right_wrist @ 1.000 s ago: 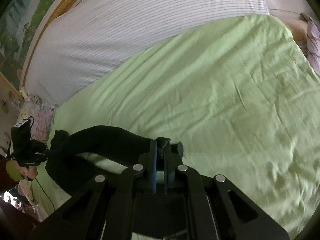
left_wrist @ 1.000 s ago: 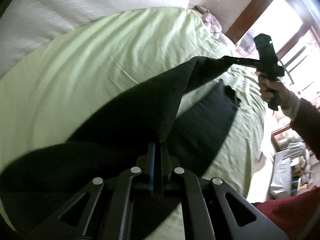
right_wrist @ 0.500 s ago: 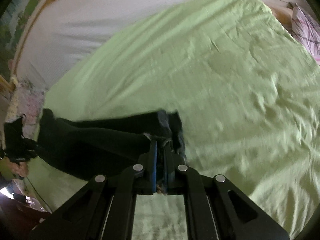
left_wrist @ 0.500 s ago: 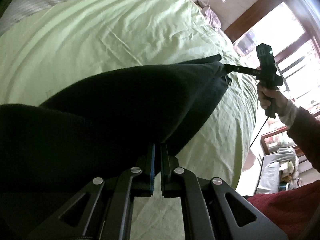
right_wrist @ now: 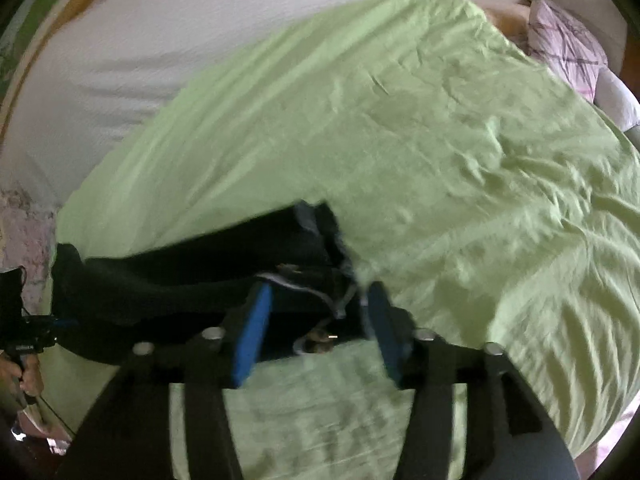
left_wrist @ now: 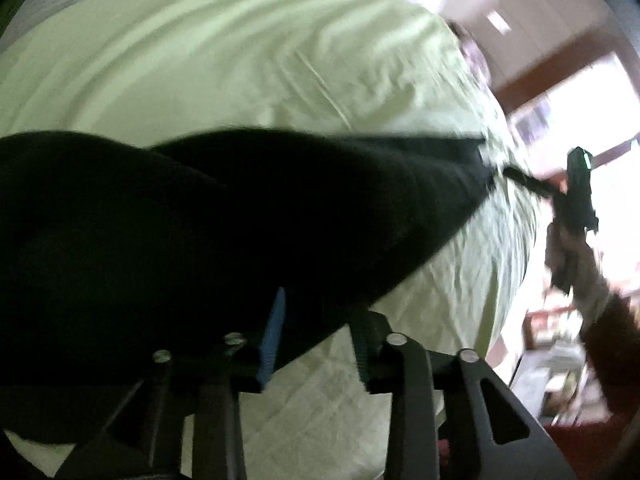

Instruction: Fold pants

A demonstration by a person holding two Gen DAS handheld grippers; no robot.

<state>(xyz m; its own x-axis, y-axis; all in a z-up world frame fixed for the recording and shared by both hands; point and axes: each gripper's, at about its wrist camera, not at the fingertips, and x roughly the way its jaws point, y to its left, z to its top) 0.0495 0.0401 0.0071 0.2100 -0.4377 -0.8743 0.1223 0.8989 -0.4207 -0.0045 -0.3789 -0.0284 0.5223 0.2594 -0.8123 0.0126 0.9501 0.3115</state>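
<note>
On the bed, spread with a light green sheet, the black pants lay stretched in a long band across the near edge, folded over on themselves so that one dark layer sat on another. In the left wrist view the left tongs stood spread, the blue-padded finger at the left lying against or under the cloth and the right finger just clear of it over the green sheet, so nothing was pinched between them. In the right wrist view the right tongs were likewise spread wide, their blue pads on either side of the waistband end of the pants, where pale cord or trim and a small bright bit of hardware showed; the cloth lay between the fingers but was not gripped. From the left wrist camera the far end of the pants tapered toward the other handheld gripper, blurred against a bright window. From the right wrist camera the opposite gripper showed at the far left edge beside the other end of the pants; a small pale label on it was too blurred to read. A patterned pillow lay at the far corner of the bed, and a white striped cover lay beyond the green sheet.
</note>
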